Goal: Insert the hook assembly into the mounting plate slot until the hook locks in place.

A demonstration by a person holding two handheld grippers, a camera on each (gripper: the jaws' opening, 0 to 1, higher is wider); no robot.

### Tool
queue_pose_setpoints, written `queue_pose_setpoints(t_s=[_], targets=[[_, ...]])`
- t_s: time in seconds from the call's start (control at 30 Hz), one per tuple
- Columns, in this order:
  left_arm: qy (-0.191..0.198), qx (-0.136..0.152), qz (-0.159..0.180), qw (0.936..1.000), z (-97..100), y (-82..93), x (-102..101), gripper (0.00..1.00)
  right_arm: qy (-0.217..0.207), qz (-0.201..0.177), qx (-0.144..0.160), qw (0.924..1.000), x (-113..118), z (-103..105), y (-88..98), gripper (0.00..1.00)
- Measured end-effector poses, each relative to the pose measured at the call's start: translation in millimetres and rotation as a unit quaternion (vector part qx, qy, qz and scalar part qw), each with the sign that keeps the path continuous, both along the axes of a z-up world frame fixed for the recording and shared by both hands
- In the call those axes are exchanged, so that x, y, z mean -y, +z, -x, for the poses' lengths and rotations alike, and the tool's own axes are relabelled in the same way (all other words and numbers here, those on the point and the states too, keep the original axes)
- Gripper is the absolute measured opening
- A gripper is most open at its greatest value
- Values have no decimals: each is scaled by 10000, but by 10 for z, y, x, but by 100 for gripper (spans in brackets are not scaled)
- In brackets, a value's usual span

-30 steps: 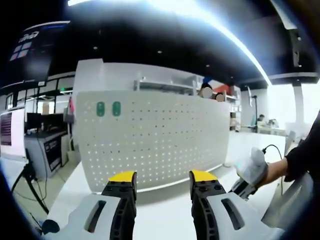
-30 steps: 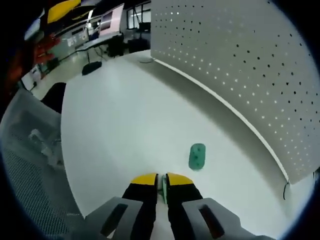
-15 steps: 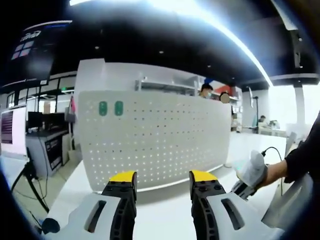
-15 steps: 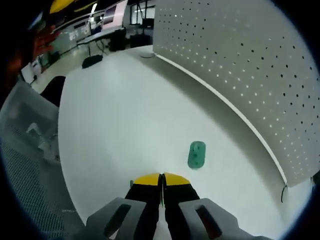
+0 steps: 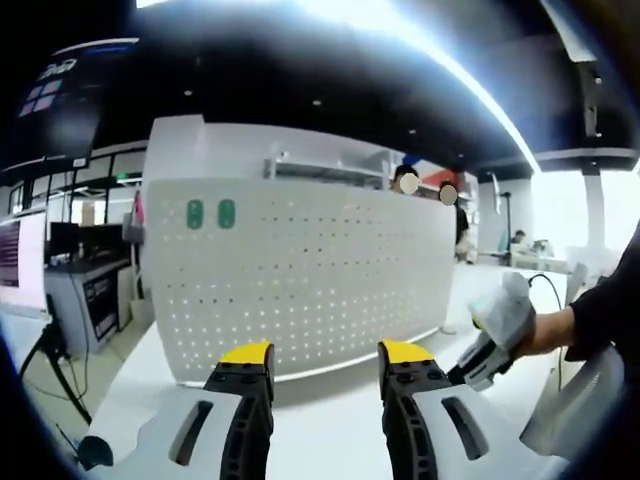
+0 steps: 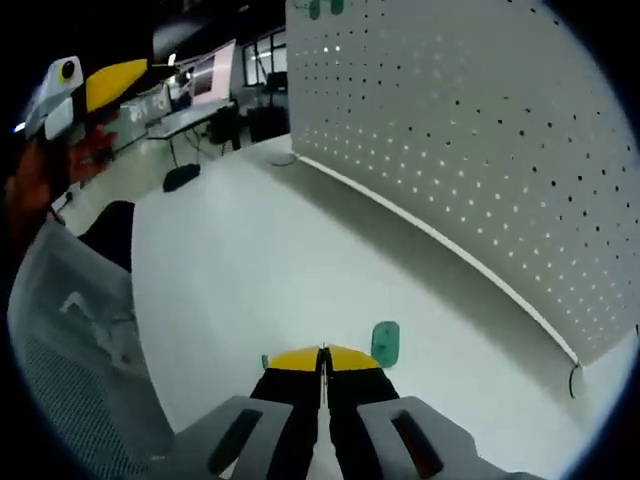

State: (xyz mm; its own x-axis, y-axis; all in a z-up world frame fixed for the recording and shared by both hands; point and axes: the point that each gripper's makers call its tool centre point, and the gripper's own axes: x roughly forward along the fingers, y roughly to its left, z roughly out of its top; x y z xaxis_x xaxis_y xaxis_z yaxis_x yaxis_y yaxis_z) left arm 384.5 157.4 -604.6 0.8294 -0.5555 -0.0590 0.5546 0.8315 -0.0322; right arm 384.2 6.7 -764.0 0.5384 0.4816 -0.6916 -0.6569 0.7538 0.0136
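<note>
Jaws of the right gripper (image 6: 322, 362) stand pressed tip to tip, and I cannot tell whether anything thin is pinched between them. Just past those tips, a little to their right, the green hook (image 6: 385, 342) lies flat on the white counter (image 6: 240, 270), apart from the gripper. It looks like a small moulded plastic piece: probably light and stiff, with a smooth face that could skate on this glossy surface if nudged from one side. A grip across its narrow width, on the two long edges, seems the safest hold, leaving the back free to meet the slot. The left gripper (image 5: 327, 358) hangs released, jaws well apart with nothing between them, facing the plate (image 5: 300, 280). This is a tall white perforated panel standing upright along the far edge of the counter. Two more green hooks (image 5: 211, 214) sit side by side near its upper left corner. The counter is bare and even, with room to work in front of the plate. A mesh chair (image 6: 60, 330) stands beside the counter, and beyond it lies an open office with desks, screens and a bright ceiling light strip (image 5: 420, 50).
</note>
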Motion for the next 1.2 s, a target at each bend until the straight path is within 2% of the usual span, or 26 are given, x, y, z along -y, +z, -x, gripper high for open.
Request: queue_pose_setpoints(t_s=[0.13, 0.3, 0.33, 0.43, 0.6, 0.9, 1.1, 1.2], targets=[[-67, -22, -1, 10000, 10, -11, 36, 42, -59, -324, 258, 9991, -80, -74, 246, 0], [-157, -46, 2, 9999, 38, -21, 100, 42, -37, -699, 729, 9949, -211, -160, 613, 0], [-186, -49, 8, 9998, 48, -18, 122, 42, 36, -814, 893, 9927, -260, -178, 707, 0], [-249, -46, -3, 9997, 69, -15, 169, 42, 26, -940, 1096, 9895, -303, -196, 837, 0], [-375, -75, -17, 9993, 107, -25, 249, 42, -40, -1502, 1449, 9780, -378, -228, 1117, 0], [-621, -74, -72, 9980, 154, -23, 452, 40, 38, -2144, 1704, 9618, -499, -178, 1483, 0], [-754, -78, -52, 9971, 170, 5, 550, 36, 203, -2430, 1812, 9527, -607, -116, 1635, 0], [-797, -75, -16, 9968, 174, 26, 575, 31, 267, -2449, 1819, 9519, -646, -86, 1659, 0]])
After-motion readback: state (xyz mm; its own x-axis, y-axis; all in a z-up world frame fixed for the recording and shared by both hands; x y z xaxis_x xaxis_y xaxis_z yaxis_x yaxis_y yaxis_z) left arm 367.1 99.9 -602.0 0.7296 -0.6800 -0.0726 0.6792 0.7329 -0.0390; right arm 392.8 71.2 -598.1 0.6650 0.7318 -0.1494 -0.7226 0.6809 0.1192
